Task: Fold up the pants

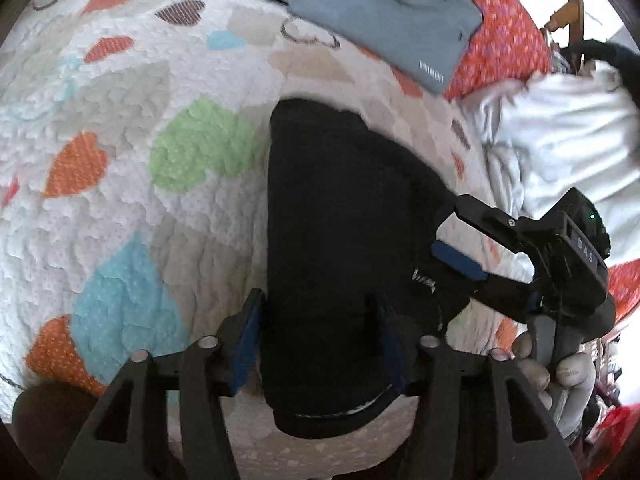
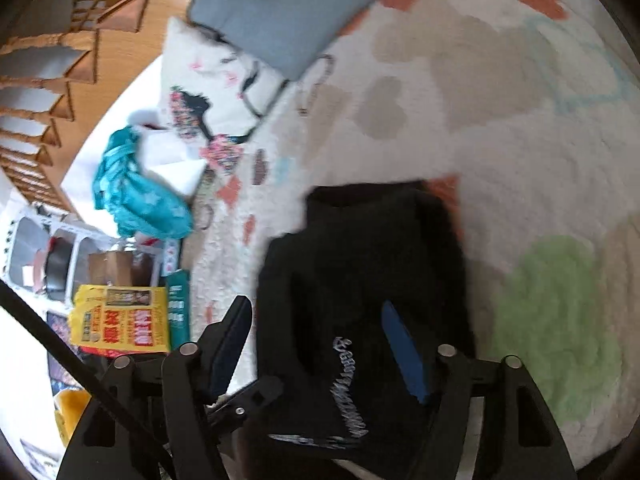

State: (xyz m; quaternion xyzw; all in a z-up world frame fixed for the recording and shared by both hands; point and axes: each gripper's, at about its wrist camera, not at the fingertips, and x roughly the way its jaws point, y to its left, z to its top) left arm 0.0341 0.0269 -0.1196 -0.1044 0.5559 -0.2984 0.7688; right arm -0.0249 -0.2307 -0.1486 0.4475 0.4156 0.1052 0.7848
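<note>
The black pants lie folded into a narrow bundle on the heart-patterned quilt. They also show in the right wrist view, with white lettering near the waistband. My left gripper is open, its blue-padded fingers standing on either side of the near end of the bundle. My right gripper comes in from the right, open, at the bundle's right edge. In its own view the right gripper straddles the pants with the jaws wide apart.
A folded grey garment lies at the far side of the quilt. A white garment is heaped at the right on a red floral cloth. A teal garment, a patterned pillow, wooden railing and a yellow package sit at the bed's edge.
</note>
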